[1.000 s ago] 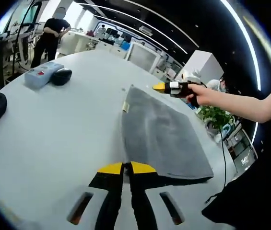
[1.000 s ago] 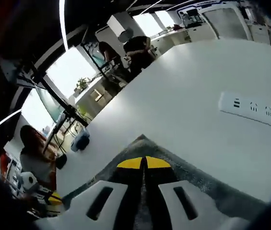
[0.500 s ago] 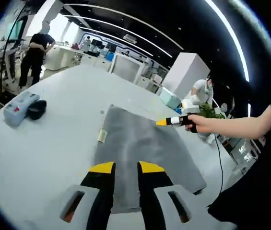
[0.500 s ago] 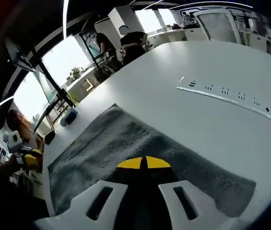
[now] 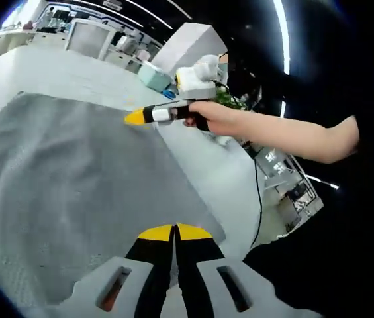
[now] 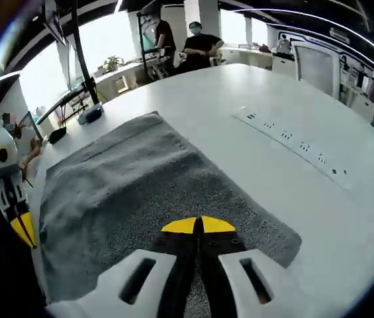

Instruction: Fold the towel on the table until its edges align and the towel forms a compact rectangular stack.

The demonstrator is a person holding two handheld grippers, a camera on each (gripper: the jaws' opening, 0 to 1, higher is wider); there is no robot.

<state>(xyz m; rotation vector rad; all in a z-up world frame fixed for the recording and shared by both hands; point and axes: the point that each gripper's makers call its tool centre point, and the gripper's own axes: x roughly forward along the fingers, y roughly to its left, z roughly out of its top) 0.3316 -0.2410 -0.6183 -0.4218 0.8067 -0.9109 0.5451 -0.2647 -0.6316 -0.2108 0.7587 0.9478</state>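
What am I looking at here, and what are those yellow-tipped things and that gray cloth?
No robot arm is involved. A person holds a hand-held tool in each hand, and each tool has two jaws and carries its own fisheye camera looking forward along them. That is why both pictures look round and bent.

In the left gripper view, the left gripper rises from the bottom with its yellow tips together. The other tool, the right gripper, comes in held by the person's hand.

In the right gripper view, the right gripper's tips are also together. The left gripper shows at the left edge.

On the white table lies a gray towel, spread flat. Whether either gripper pinches the cloth I cannot tell. Beyond the towel a white power strip lies on the table.
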